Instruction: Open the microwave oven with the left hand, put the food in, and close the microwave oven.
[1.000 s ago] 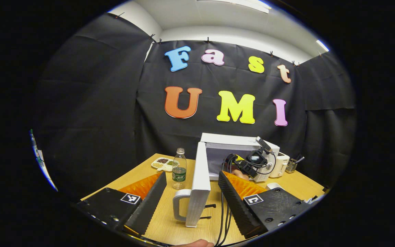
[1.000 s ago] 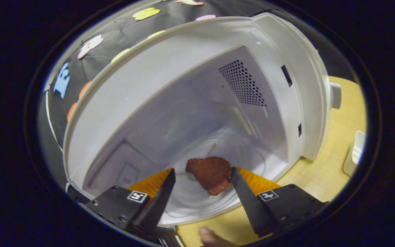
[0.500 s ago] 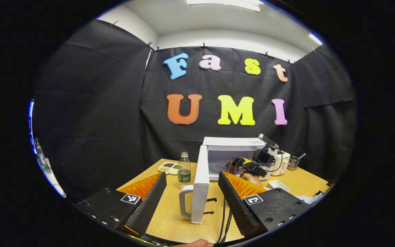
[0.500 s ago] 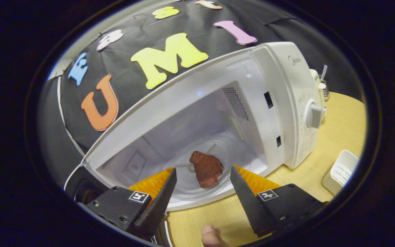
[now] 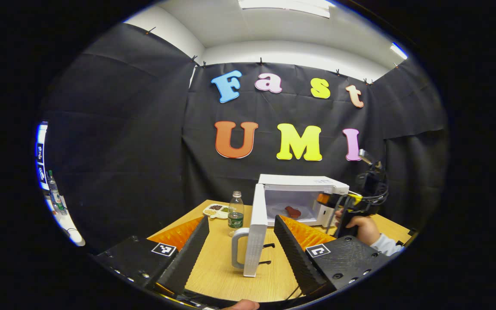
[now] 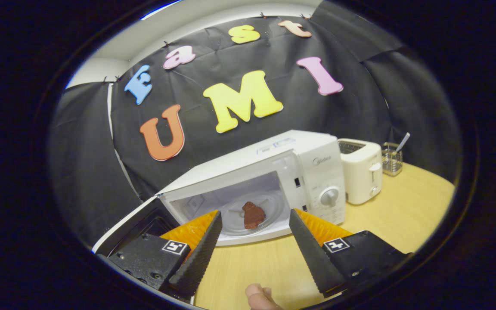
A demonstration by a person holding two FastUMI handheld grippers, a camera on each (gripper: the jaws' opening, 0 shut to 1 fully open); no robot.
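Food lies inside microwave; right gripper spread, empty, outside.

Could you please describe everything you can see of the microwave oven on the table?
The microwave oven is a white, boxy appliance, plastic or painted metal by its look, standing upright on the wooden table beside a cream toaster. Its door, with a curved grey handle, is swung wide open. The pale cavity holds a round glass plate with a reddish-brown piece of food lying on it. A control panel with a round knob sits on the front.
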